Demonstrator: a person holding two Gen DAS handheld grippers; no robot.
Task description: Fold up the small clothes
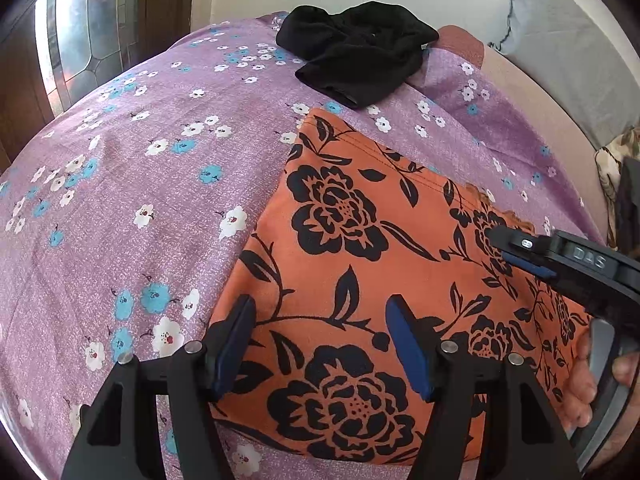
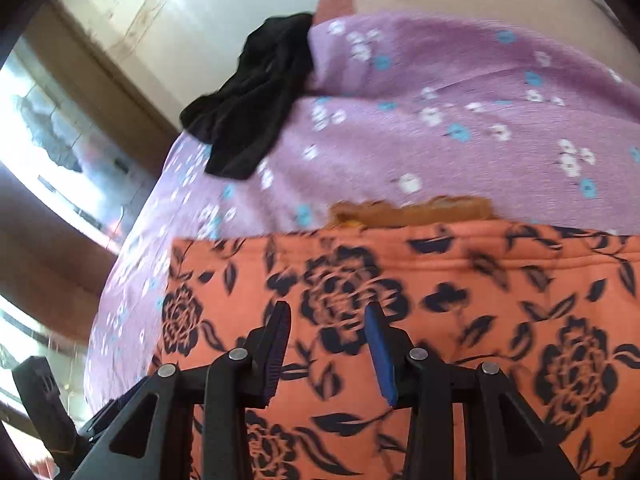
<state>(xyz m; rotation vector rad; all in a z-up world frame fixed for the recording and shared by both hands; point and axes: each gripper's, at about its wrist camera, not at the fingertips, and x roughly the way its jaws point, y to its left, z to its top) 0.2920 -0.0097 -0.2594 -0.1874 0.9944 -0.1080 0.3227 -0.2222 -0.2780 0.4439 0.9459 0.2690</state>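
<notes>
Both sets of jaws stand apart and hold nothing: my left gripper [image 1: 320, 344] wide over the near edge of the orange floral garment [image 1: 360, 240], my right gripper [image 2: 328, 352] narrower above its middle. That garment lies flat on the purple bedsheet [image 1: 140, 180], apparently folded once. I judge the next fold needs both edges pinched level and corners matched. A black garment [image 1: 356, 64] waits well apart, crumpled.
</notes>
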